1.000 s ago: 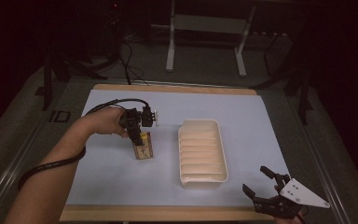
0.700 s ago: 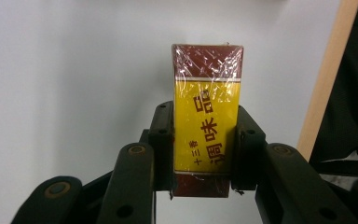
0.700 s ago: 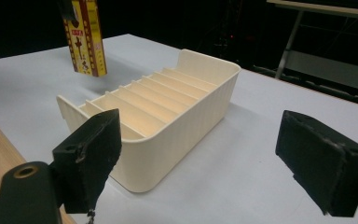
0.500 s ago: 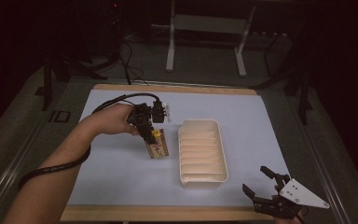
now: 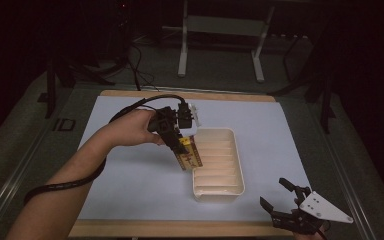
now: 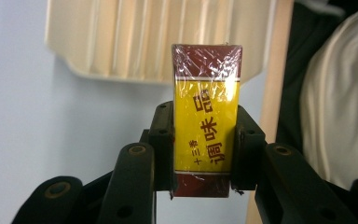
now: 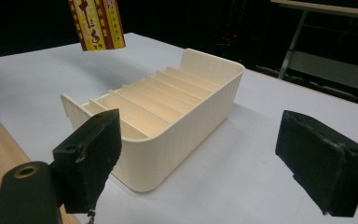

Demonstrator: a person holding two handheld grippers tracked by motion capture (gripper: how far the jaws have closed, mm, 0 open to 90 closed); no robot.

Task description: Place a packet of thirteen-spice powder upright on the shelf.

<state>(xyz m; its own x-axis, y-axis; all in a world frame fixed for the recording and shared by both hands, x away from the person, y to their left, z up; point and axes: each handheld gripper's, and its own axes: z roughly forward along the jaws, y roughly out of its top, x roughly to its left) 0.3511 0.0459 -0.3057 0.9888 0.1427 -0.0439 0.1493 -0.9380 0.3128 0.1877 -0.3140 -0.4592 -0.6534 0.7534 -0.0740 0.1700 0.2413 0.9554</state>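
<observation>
1. Right gripper (image 5: 286, 205) parked low at the near right corner of the table (image 5: 280, 130), jaws spread wide, holding nothing; in its own view, the tray between the two pads.
2. Left gripper (image 6: 205, 154) clamped on a yellow-and-maroon seasoning packet (image 6: 206, 116), film-wrapped, pinched across its narrow sides near the lower end.
3. Packet (image 5: 189, 154) held aloft and tilted, at the near-left rim of the cream divided tray (image 5: 219, 189); seen from the right gripper view hanging clear above the slots (image 7: 158, 100).
4. Tray standing on the pale blue mat (image 5: 130, 175), all compartments empty.
5. Likely step: slotting the packet between dividers.
6. Risks: glossy film slipping between the pads; tilted packet catching a divider edge; light, unsteadied tray shoved along the mat on contact.
</observation>
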